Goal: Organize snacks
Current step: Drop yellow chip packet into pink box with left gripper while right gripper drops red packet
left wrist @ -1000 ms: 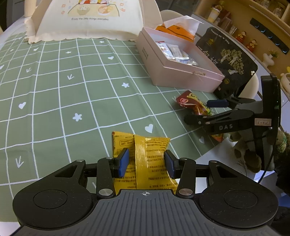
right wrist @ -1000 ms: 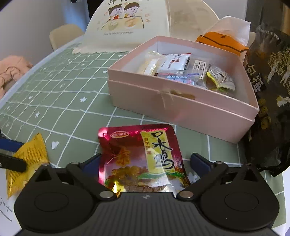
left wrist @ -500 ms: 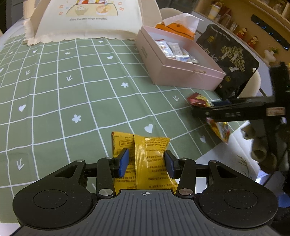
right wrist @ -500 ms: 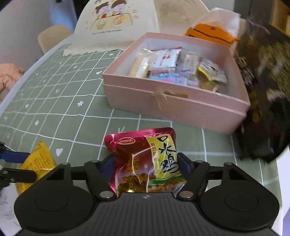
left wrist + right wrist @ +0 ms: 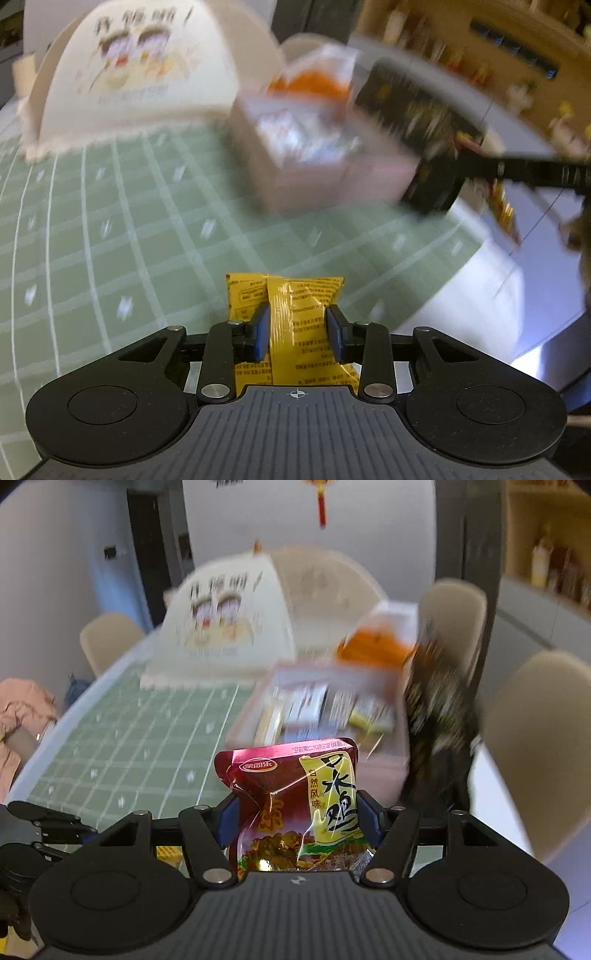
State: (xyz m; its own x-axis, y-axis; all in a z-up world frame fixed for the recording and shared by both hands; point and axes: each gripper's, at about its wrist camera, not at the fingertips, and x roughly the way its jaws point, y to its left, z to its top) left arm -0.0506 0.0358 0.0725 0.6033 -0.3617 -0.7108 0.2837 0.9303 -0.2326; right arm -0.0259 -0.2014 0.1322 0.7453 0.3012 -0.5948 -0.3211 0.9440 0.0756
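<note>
The left claw (image 5: 297, 328) is pinching a flat yellow foil snack packet (image 5: 295, 325) between its blue pads, holding it clear of the green checked surface (image 5: 110, 236) on the near side of the open pink cardboard box (image 5: 325, 173). The right claw (image 5: 297, 819) is gripping a crumpled red-and-yellow foil snack pouch (image 5: 295, 805), also short of the box. Several small packets are already lying inside the box. Judging from this, both held snacks are yet to be placed; the sorting looks nearly finished.
</note>
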